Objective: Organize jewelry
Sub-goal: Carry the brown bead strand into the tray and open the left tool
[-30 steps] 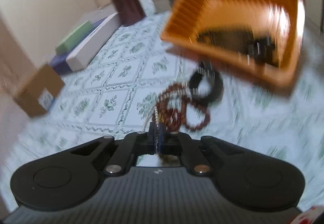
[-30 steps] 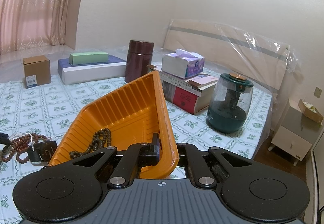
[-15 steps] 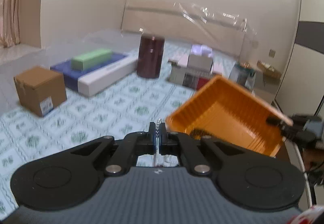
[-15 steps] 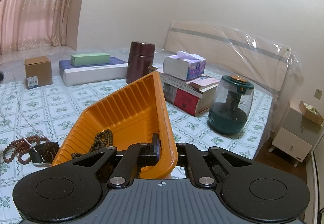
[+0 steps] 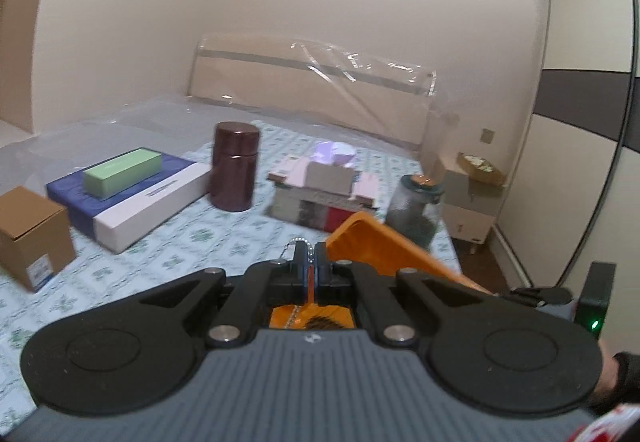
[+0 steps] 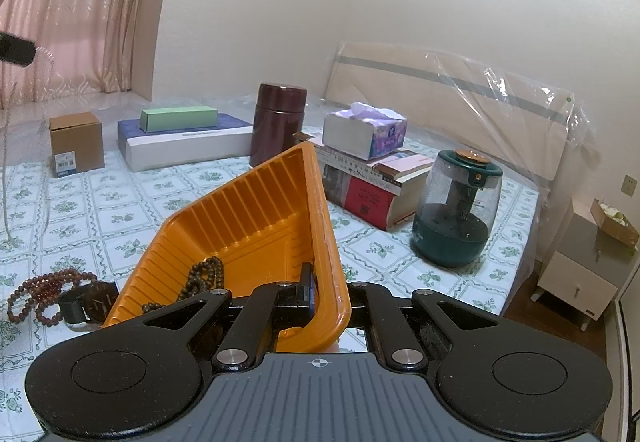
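With the left gripper [image 5: 309, 256] pinched shut on a thin silver chain [image 5: 291, 244] at mid-frame and the right gripper [image 6: 326, 292] clamped on the tilted orange tray [image 6: 256, 218] rim, the dangling chain could swing past the tray or slip free.
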Available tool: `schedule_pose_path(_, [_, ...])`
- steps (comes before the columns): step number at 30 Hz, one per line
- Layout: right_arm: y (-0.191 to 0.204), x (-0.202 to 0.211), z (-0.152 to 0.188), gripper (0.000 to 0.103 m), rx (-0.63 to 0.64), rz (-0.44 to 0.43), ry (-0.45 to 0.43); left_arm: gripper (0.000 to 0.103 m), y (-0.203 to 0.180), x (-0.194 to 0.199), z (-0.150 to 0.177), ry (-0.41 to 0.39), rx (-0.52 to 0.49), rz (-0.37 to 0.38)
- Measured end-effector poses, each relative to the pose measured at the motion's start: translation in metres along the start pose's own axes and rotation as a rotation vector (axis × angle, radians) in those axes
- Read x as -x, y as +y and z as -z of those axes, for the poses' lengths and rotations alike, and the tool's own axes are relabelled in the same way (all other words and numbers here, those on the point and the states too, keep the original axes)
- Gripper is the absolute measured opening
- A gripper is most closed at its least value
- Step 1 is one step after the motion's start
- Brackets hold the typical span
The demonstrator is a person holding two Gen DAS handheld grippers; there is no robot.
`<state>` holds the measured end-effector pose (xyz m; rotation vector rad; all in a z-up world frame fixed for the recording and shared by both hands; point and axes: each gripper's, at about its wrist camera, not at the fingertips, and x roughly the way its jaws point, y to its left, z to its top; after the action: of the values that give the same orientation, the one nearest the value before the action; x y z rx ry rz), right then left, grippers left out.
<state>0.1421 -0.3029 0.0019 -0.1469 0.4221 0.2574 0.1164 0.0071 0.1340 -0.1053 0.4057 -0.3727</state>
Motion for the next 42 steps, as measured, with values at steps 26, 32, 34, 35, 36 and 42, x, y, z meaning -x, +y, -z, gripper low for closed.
schedule_pose_path(26, [0.000, -0.001, -0.001, 0.006, -0.019, -0.001, -0.001, 0.002, -0.067, -0.133, 0.026, 0.194, 0.034, 0.198])
schedule_pose_path(32, [0.000, -0.001, 0.000, 0.006, -0.024, 0.001, 0.000, 0.002, -0.055, -0.148, 0.023, 0.209, 0.042, 0.174])
schedule_pose_path(34, [0.000, -0.001, 0.000, 0.006, -0.025, 0.002, 0.000, 0.004, -0.055, -0.148, 0.021, 0.216, 0.029, 0.162])
schedule_pose_path(35, [0.001, -0.001, 0.000, 0.006, -0.025, 0.002, 0.000, 0.009, -0.054, -0.148, 0.020, 0.218, 0.025, 0.156])
schedule_pose_path(36, [0.000, -0.001, 0.000, 0.006, -0.026, 0.001, 0.000, 0.014, -0.053, -0.147, 0.019, 0.216, 0.024, 0.153])
schedule_pose_path(42, [0.000, -0.001, 0.000, 0.006, -0.028, 0.002, 0.000, 0.017, -0.031, -0.129, 0.022, 0.200, 0.033, 0.079])
